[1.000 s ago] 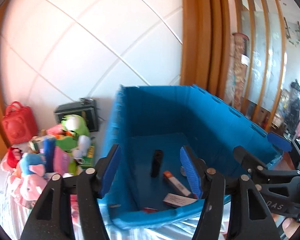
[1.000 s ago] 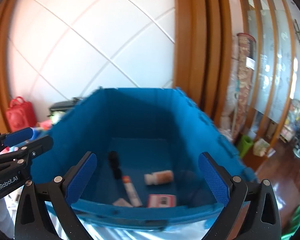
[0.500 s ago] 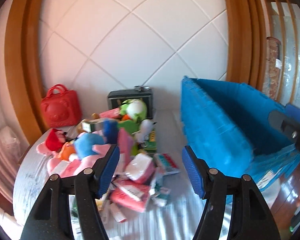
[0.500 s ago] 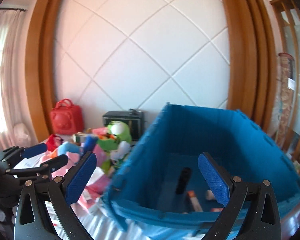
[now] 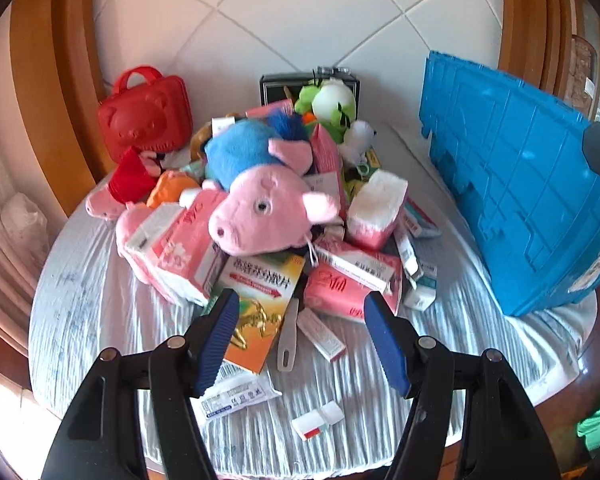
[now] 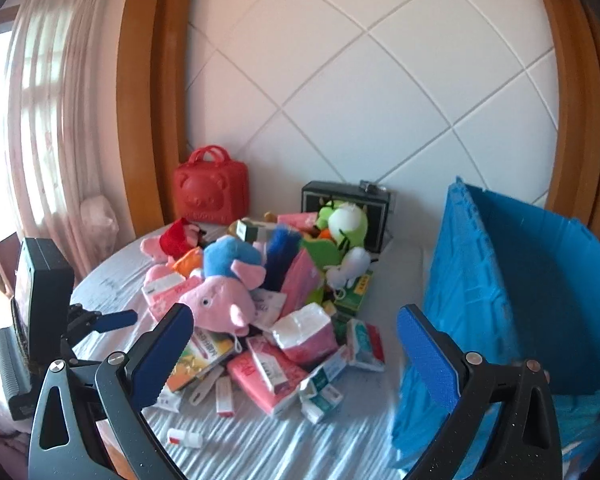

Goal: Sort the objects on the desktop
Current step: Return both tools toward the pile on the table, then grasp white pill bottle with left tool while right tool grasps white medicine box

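red bag [image 5: 143,110]: far left at the back, against the wall, just behind the pile
pile: middle of the round table [image 5: 84,320], toys w/ boxes all mixed up
pig toy [image 5: 268,208]: pink w/ blue body, lying on top of the pile, snout toward the cam
tissue packs [image 5: 180,248]: pink ones under and beside the pig, another opened one [image 5: 374,208] to its right
orange box [image 5: 260,300]: flat on the cloth at the front of the pile
left gripper [image 5: 300,336]: jaws apart, nothing btwn them, hovering over the orange box and a small white scoop-ish thing [image 5: 289,336]
small white/red box [image 5: 318,426]: alone near the front edge
frog toy [image 5: 332,104]: green, at the back, in front of a black box [image 5: 276,82]
blue crate [image 5: 520,200]: right side of the table, well apart from the pile
right gripper [image 6: 296,356]: wide open, empty, btwn pile and crate
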The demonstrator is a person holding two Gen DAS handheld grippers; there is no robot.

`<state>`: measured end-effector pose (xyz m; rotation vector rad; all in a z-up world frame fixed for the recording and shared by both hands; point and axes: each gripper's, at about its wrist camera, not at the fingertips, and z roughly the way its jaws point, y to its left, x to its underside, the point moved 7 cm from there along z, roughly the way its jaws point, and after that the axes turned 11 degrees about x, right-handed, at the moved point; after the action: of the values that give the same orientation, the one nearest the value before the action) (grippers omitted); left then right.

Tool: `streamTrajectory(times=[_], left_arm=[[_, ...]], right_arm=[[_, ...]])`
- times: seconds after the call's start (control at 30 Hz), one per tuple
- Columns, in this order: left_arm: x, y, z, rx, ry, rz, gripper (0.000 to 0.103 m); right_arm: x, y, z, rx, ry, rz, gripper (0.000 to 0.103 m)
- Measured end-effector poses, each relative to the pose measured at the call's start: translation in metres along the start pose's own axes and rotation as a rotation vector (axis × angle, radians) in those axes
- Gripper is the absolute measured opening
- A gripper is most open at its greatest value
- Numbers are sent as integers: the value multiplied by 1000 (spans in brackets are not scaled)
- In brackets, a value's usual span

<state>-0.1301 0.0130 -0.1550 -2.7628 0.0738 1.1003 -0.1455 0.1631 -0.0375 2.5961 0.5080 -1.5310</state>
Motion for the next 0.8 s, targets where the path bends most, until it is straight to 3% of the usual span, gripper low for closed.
streamTrajectory(times=[0.17,0.4,0.53,0.63,0.73,0.8], left_arm=[[55,7,38,32,148,-1,64],[109,10,73,77,282,-36,64],[129,9,83,106,324,-57,64],[140,9,90,96,351,-49,64],[143,12,95,91,346,-61,48],[139,17,97,89,318,-80,43]], right_arm=[[51,13,44,-28,157,15,103],[133,31,97,-64,396,13,103],[167,42,113,-88,489,-12,85],[181,48,120,-104,527,-23,78],[189,54,129,-120,544,-38,71],[191,59,132,-130,554,-45,69]])
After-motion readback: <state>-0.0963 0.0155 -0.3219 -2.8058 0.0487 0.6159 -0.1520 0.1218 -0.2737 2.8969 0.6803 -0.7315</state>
